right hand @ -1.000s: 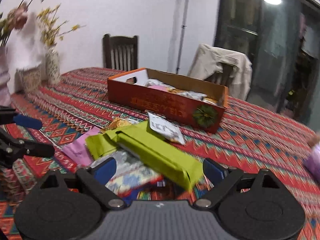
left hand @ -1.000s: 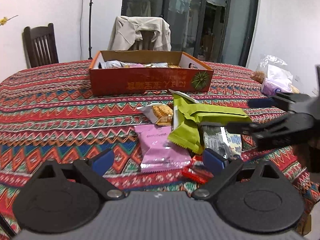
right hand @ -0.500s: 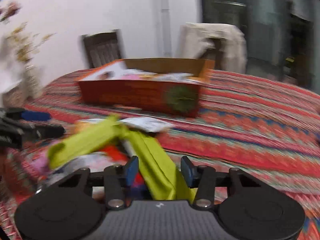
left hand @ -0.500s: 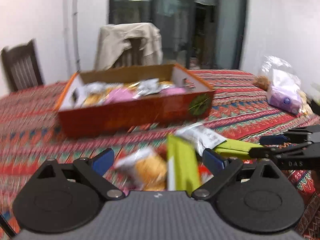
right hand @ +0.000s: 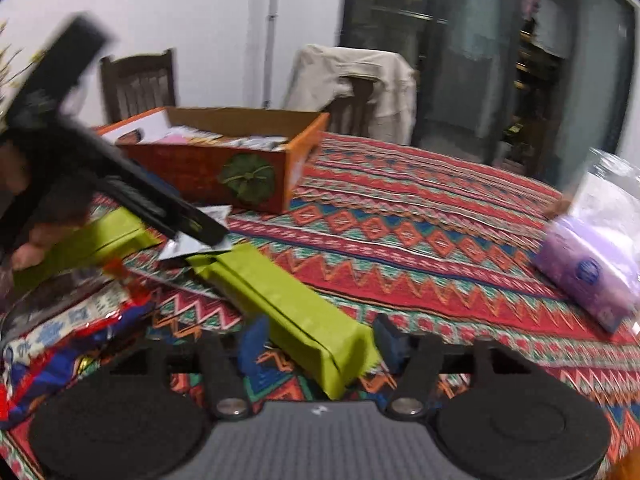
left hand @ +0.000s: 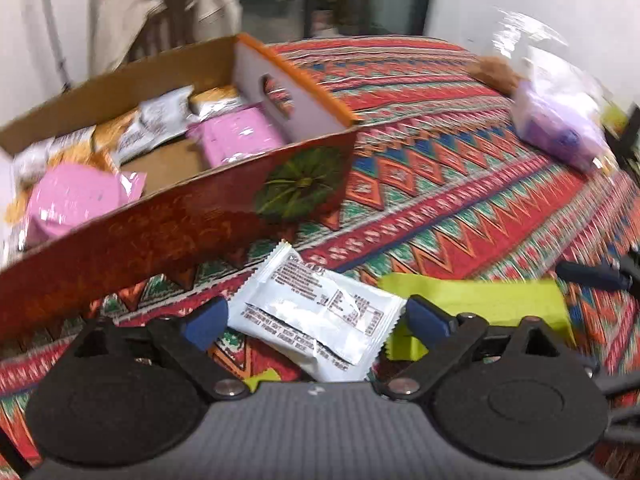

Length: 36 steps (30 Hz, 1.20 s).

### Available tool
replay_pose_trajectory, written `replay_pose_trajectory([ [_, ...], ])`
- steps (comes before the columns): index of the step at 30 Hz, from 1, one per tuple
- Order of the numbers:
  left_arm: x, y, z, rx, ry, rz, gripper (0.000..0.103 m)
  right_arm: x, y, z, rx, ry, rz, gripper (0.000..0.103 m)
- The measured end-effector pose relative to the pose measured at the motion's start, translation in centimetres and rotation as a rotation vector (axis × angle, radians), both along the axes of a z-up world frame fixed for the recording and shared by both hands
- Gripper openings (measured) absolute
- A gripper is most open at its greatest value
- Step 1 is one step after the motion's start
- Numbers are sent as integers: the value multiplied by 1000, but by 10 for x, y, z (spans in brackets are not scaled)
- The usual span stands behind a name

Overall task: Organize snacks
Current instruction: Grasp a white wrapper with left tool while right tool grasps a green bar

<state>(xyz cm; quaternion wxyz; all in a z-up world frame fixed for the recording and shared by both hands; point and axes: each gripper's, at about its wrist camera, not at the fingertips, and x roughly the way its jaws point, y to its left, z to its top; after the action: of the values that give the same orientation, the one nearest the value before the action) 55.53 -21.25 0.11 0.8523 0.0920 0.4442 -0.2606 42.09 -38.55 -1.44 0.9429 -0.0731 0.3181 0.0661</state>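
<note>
- Straddling the long lime-green snack pack [right hand: 296, 316], our right gripper [right hand: 320, 340] is opening, pads clear of it.
- Our left gripper [left hand: 316, 320] gapes over a white sachet [left hand: 320, 316], untouched.

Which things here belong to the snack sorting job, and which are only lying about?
Job: orange box, white packet, green packet, pink packets, red and blue packet.
Lying about: purple tissue pack, draped jacket, wooden chair.

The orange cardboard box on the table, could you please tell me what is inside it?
The orange cardboard box holds pink packets, white packets and orange-brown ones, with bare cardboard floor mid-box. Its near wall hides the lower contents, and the far left end is cut off.
</note>
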Motion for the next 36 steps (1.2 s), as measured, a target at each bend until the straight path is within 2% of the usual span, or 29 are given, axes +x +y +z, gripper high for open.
replay_pose_trajectory([
  [2,4,-2,-1,-20,8,32,98,7,6,-1,-34,0,32,64],
  [5,13,-2,-2,-108,45,101,98,23,12,-5,-45,22,91,63],
  [7,18,-3,-2,-140,57,145,98,31,17,-7,-42,36,115,59],
  [12,31,-10,-4,-172,50,239,98,23,15,-4,-8,75,94,50],
  [14,31,-17,-3,-168,42,250,94,9,10,-2,25,83,67,46],
  [16,23,-25,-3,-137,7,208,70,-4,6,-4,72,86,45,46],
  [18,11,-30,-3,-98,-29,142,59,-15,2,-6,98,77,21,46],
  [19,5,-31,-4,-85,-42,115,58,-20,1,-6,93,75,9,46],
  [20,-2,-30,-5,-72,-51,83,58,-22,1,-6,89,76,2,46],
  [21,-8,-29,-5,-63,-58,52,63,-25,0,-6,83,76,-3,46],
  [22,-15,-28,-7,-52,-65,11,77,-28,-1,-6,81,76,-7,46],
  [24,-26,-25,-9,-48,-76,-11,87,-32,-5,-5,76,73,-33,45],
  [26,-30,-22,-10,-69,-71,-17,87,-34,-10,-5,67,63,-70,45],
  [28,-34,-22,-8,-69,-53,-30,80,-38,-16,-5,89,61,-94,45],
  [29,-37,-22,-6,-67,-41,-46,79,-41,-17,-5,88,59,-108,43],
  [31,-45,-18,-3,-86,-16,-93,80,-44,-19,-5,68,50,-142,37],
  [33,-58,-13,2,-101,-1,-169,82,-50,-26,-5,55,42,-185,37],
  [36,-83,-10,9,-88,-88,-297,89,-57,-38,-6,86,45,-201,37],
])
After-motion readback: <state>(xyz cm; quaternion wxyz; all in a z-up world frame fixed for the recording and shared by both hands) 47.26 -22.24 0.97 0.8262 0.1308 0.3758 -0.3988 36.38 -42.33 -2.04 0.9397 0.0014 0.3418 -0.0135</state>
